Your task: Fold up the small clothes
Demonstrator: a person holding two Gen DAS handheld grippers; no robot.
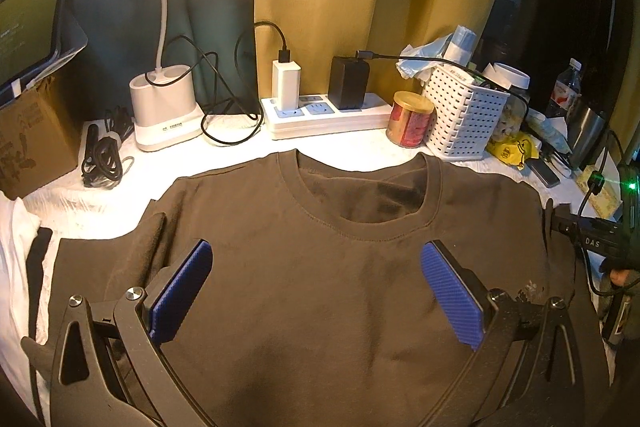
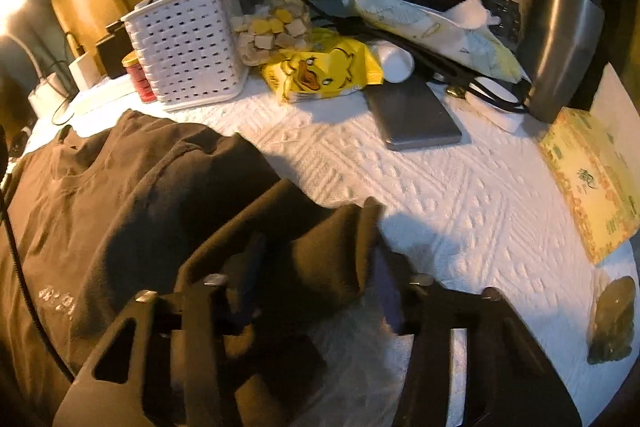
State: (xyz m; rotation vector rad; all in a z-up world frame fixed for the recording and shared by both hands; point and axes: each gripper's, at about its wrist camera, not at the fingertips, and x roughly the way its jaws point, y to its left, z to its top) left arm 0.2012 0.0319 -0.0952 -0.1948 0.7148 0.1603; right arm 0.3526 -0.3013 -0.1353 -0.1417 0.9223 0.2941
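T-shirt (image 1: pixel 304 267) flat; sleeve (image 2: pixel 320 247) between right fingers (image 2: pixel 248 275).

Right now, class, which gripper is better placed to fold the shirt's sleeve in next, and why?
The right gripper: the brown shirt has its sleeve bunched between that gripper's fingers. The left gripper hangs open over the shirt's chest, holding nothing.
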